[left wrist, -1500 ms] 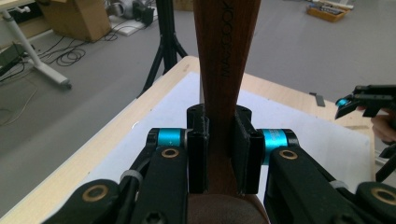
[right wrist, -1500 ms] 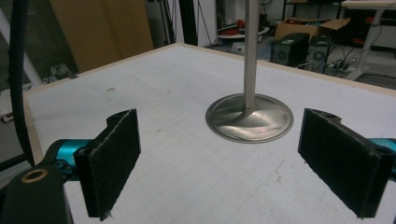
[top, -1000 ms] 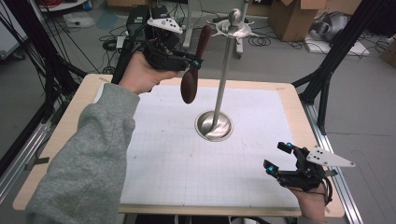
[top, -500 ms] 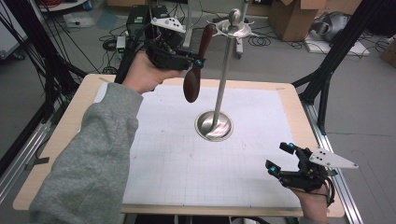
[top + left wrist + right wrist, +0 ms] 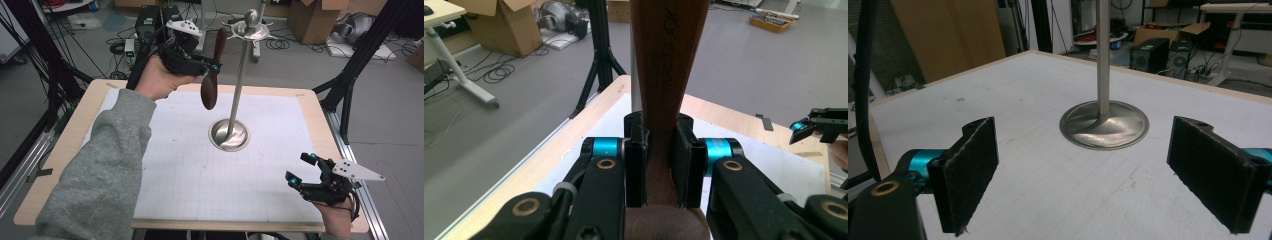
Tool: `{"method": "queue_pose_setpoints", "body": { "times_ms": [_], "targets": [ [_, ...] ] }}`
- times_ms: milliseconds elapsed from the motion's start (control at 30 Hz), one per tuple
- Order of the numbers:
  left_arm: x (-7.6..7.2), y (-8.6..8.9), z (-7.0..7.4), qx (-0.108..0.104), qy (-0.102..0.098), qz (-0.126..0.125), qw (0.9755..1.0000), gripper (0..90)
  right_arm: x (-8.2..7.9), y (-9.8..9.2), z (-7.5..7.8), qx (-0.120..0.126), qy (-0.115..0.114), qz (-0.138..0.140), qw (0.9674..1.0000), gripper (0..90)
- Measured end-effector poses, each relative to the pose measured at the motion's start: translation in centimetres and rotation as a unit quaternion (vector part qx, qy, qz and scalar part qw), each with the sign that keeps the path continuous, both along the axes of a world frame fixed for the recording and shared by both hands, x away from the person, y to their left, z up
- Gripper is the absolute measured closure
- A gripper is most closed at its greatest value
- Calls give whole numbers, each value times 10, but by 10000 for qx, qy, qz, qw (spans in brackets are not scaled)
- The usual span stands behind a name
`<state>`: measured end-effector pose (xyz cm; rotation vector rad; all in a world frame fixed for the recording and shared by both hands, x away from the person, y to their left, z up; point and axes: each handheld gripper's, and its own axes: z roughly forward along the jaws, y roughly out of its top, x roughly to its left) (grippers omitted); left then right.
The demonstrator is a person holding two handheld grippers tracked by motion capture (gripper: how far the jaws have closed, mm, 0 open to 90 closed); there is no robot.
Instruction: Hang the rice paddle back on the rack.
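— What step are you on?

— I judge I'm bringing the wooden spoon (image 5: 212, 70) to the metal stand (image 5: 239, 85) to hang it. My left gripper (image 5: 216, 66) holds it high over the far left of the table (image 5: 310, 107), just beside the pole.

— How is it held?

— The fingers (image 5: 636, 165) pinch the handle between them, the handle running up and the bowl hanging below.

— Next?

— Probably lifting the handle end to a hook (image 5: 227, 22) at the top; that needs careful aim.

— The other hand?

— The right gripper (image 5: 305, 172) rests near right, its pads (image 5: 970, 172) spread wide, holding nothing.
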<state>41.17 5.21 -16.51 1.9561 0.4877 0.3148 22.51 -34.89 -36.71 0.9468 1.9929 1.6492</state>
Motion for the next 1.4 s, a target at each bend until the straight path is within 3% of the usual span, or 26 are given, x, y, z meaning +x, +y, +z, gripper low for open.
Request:
{"method": "queue_pose_setpoints", "body": {
  "times_ms": [1400],
  "targets": [
    [7,-11,-6,20,140,68,9999,777,1,-1,-1,-6,0,9,10000,117]
  ]
}}
